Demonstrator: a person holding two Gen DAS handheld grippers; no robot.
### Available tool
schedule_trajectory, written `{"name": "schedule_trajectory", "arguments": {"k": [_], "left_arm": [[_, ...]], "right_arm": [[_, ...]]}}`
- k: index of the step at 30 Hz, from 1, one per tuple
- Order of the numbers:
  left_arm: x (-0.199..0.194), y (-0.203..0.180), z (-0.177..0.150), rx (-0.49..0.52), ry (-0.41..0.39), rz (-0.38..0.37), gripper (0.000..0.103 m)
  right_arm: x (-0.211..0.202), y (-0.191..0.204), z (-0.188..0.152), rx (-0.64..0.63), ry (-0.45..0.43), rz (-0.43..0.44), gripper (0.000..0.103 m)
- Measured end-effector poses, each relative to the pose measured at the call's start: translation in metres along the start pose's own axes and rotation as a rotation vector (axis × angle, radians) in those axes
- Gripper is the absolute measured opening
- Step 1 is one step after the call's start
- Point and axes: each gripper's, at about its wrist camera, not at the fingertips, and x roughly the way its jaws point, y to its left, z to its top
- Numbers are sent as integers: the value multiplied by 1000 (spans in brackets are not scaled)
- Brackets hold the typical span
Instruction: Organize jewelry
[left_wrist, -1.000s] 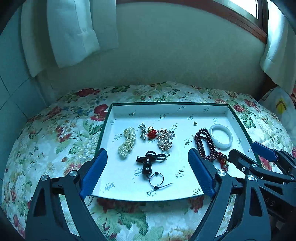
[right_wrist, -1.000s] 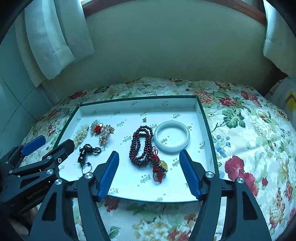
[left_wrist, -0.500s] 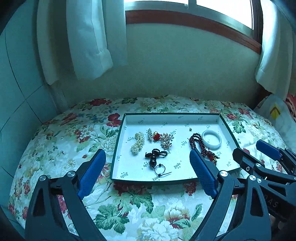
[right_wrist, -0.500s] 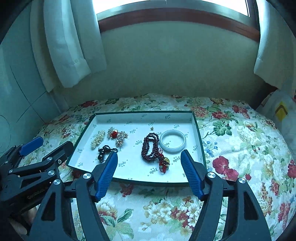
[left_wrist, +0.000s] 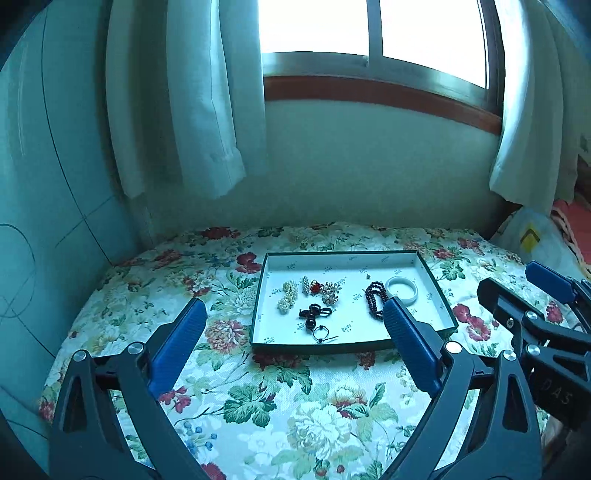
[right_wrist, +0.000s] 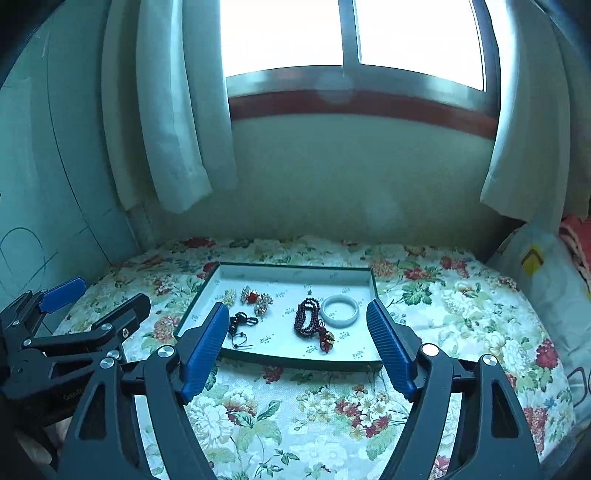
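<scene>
Left wrist view: left gripper (left_wrist: 291, 317) above floral cloth (left_wrist: 295, 398), jaws wide and just opened further, nothing between pads; shallow green-rimmed tray (left_wrist: 439, 295) beyond fingertips, holding pearl cluster (left_wrist: 288, 301), red-stone brooch (left_wrist: 320, 290), black bead cord (left_wrist: 314, 318), dark red bead strand (left_wrist: 375, 302), white bangle (left_wrist: 402, 290) at far right of tray; right gripper (left_wrist: 517, 288) beside tray's right edge. Right wrist view: right gripper (right_wrist: 297, 325) apart from tray (right_wrist: 373, 291), jaws wide, just opened further, empty; window (right_wrist: 351, 37) and curtains (right_wrist: 173, 129) behind.
</scene>
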Motion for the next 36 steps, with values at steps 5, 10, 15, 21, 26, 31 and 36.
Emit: {"name": "schedule_trajectory", "arguments": {"k": [5,10,15,21,26,31,36], "left_arm": [[-30,4,0,-12,-39,3,99],[-49,8,-1,-22,-65,12,100],[-61,9,-2,-25,-84,15,100],[-70,9,-4,-23,-96,16,100],[-77,10,-5,-26,-107,17,100],[-80,11,-7,-30,-109,17,100],[-80,11,-6,-29,-109,18,100]], "right_arm": [[-26,4,0,-8,-38,2,76],[-44,8,-2,-21,-62,5,76],[-53,11,-4,-27,-75,7,76],[-60,13,-5,-32,-88,10,77],[-65,15,-5,-34,-99,11,77],[-67,16,-5,-36,-103,11,77],[-69,17,-6,-38,-107,11,77]]}}
